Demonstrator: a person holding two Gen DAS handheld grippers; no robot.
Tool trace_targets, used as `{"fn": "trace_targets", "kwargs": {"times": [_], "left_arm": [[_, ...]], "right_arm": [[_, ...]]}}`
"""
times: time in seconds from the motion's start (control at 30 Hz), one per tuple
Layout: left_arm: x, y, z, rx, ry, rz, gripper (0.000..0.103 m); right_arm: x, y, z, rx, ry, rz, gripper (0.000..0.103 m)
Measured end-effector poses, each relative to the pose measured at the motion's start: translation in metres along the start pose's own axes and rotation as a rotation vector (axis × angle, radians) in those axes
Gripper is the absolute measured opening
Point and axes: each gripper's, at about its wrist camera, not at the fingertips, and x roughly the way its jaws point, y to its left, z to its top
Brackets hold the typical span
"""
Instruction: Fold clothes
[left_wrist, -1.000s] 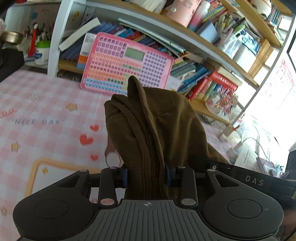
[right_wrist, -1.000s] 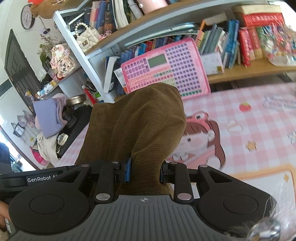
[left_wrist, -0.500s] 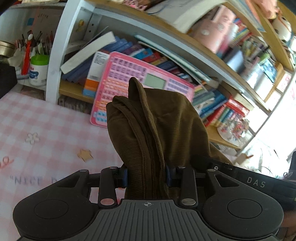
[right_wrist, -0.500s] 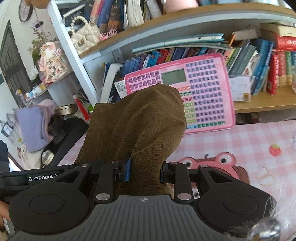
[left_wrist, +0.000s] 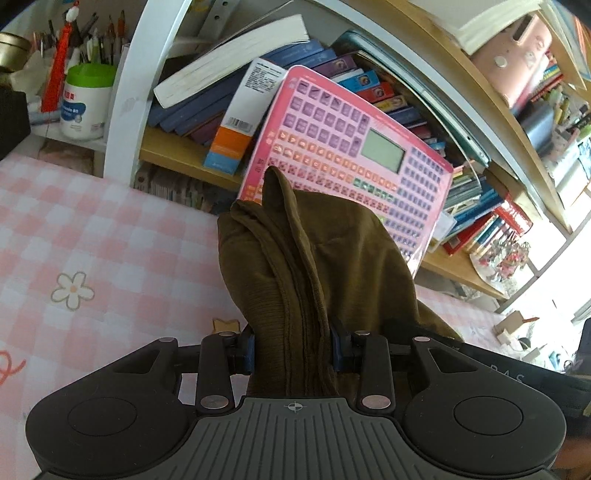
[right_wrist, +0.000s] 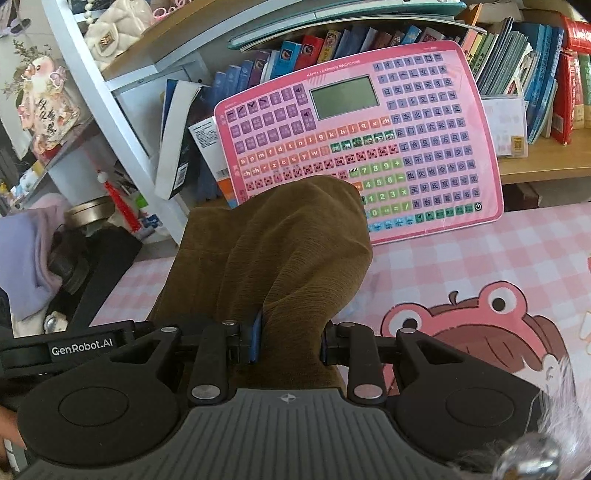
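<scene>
A brown ribbed garment (left_wrist: 306, 266) is bunched between the jaws of my left gripper (left_wrist: 291, 349), which is shut on it. The same brown garment (right_wrist: 280, 258) is clamped in my right gripper (right_wrist: 288, 341), also shut on it. The cloth rises in front of both cameras and drapes over the fingers, hiding the fingertips. Both grippers hold it above a pink checked tablecloth (left_wrist: 92, 243), which also shows in the right wrist view (right_wrist: 480, 266).
A pink learning-machine keyboard (right_wrist: 369, 136) leans against the bookshelf (left_wrist: 177, 151) at the table's far edge; it shows in the left wrist view too (left_wrist: 351, 158). A white tub (left_wrist: 85, 99) with pens stands left. Lilac clothes (right_wrist: 26, 254) lie at the left.
Both grippers have moved forward toward the bookshelf with the garment still clamped. The pink keyboard and the books look larger and closer. The grip has not changed.
</scene>
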Motion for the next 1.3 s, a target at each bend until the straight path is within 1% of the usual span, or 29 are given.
{"fn": "trace_targets", "kwargs": {"times": [0.07,0.1,0.13,0.17,0.2,0.23,0.27,0.4,0.47,0.5,0.53,0.57,0.63,0.67,0.8,0.9,1.13,1.2,1.3], "left_arm": [[0.006,0.007,0.002,-0.007,0.000,-0.005,0.035],[0.011,0.011,0.002,-0.012,0.006,0.002,0.036],[0.015,0.015,0.002,-0.017,0.012,0.008,0.037],[0.021,0.020,0.002,-0.026,0.024,0.016,0.038],[0.027,0.025,0.000,-0.040,0.050,0.031,0.038],[0.032,0.030,-0.002,-0.051,0.070,0.042,0.039],[0.034,0.033,-0.003,-0.055,0.071,0.039,0.042],[0.026,0.032,-0.004,-0.036,0.050,0.050,0.045],[0.021,0.031,-0.004,-0.024,0.040,0.060,0.046],[0.019,0.030,-0.004,-0.019,0.034,0.065,0.046],[0.016,0.029,-0.005,-0.013,0.029,0.069,0.048],[0.012,0.028,-0.005,0.001,0.019,0.076,0.051],[0.001,0.022,-0.006,0.048,-0.011,0.090,0.054],[-0.005,0.018,-0.006,0.068,-0.022,0.093,0.055],[-0.030,-0.002,-0.016,0.130,-0.058,0.111,0.062],[-0.044,-0.016,-0.030,0.148,-0.061,0.140,0.066],[-0.065,-0.040,-0.066,0.138,-0.030,0.178,0.069],[-0.070,-0.046,-0.076,0.140,-0.027,0.187,0.070],[-0.078,-0.053,-0.086,0.157,-0.036,0.220,0.075]], "right_arm": [[0.007,-0.001,-0.002,0.006,-0.005,-0.009,0.027],[0.011,-0.001,-0.003,0.008,-0.004,-0.016,0.030],[0.017,-0.003,-0.005,0.006,0.007,-0.036,0.035],[0.024,-0.004,-0.007,-0.003,0.030,-0.067,0.035],[0.030,-0.006,-0.010,-0.004,0.053,-0.079,0.035],[0.036,-0.008,-0.012,-0.003,0.076,-0.089,0.040],[0.038,-0.010,-0.013,0.004,0.080,-0.090,0.041],[0.037,-0.011,-0.013,-0.004,0.075,-0.093,0.045],[0.035,-0.009,-0.012,-0.018,0.070,-0.113,0.048],[0.031,-0.007,-0.012,-0.024,0.063,-0.124,0.051],[0.027,-0.006,-0.012,-0.030,0.055,-0.134,0.056],[0.023,-0.004,-0.012,-0.036,0.047,-0.145,0.058],[0.013,-0.002,-0.013,-0.048,0.033,-0.162,0.066],[0.007,0.000,-0.015,-0.055,0.028,-0.167,0.067],[-0.016,0.006,-0.022,-0.080,0.007,-0.186,0.069],[-0.033,0.010,-0.032,-0.090,-0.001,-0.189,0.071],[-0.063,0.016,-0.068,-0.115,0.027,-0.174,0.072],[-0.072,0.018,-0.076,-0.133,0.023,-0.177,0.072],[-0.085,0.017,-0.087,-0.138,0.010,-0.188,0.074]]}}
